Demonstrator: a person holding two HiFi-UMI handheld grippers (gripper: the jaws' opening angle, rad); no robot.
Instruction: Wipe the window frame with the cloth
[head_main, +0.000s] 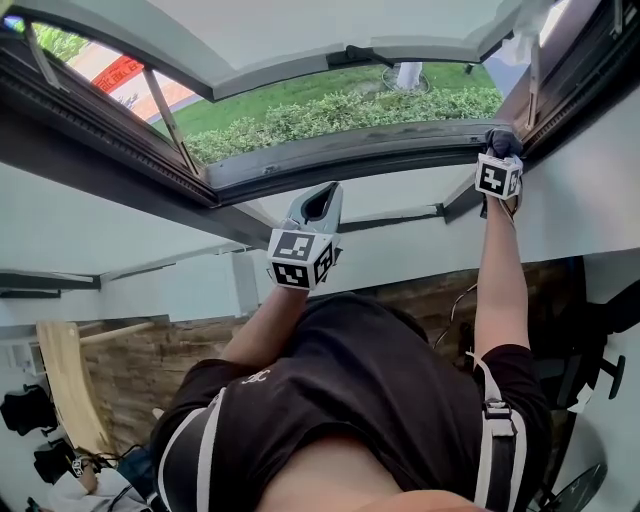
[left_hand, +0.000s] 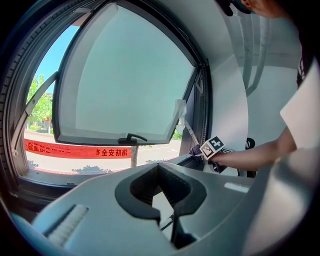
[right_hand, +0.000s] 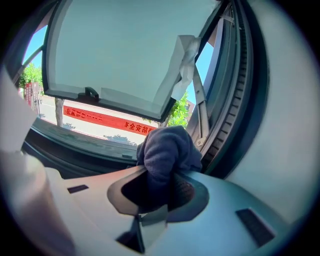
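Note:
A dark grey window frame spans the top of the head view, with its sash swung outward. My right gripper is at the frame's right corner, shut on a bunched dark blue cloth. The cloth is pressed against the frame where the bottom rail meets the right upright. In the right gripper view the ribbed right upright stands just beyond the cloth. My left gripper is held below the bottom rail near its middle. Its jaws are shut with nothing between them.
The sash handle sits at the sash's lower edge. A metal stay arm links sash and frame at the left, another at the right. White tape hangs from the sash corner. White wall lies below the frame.

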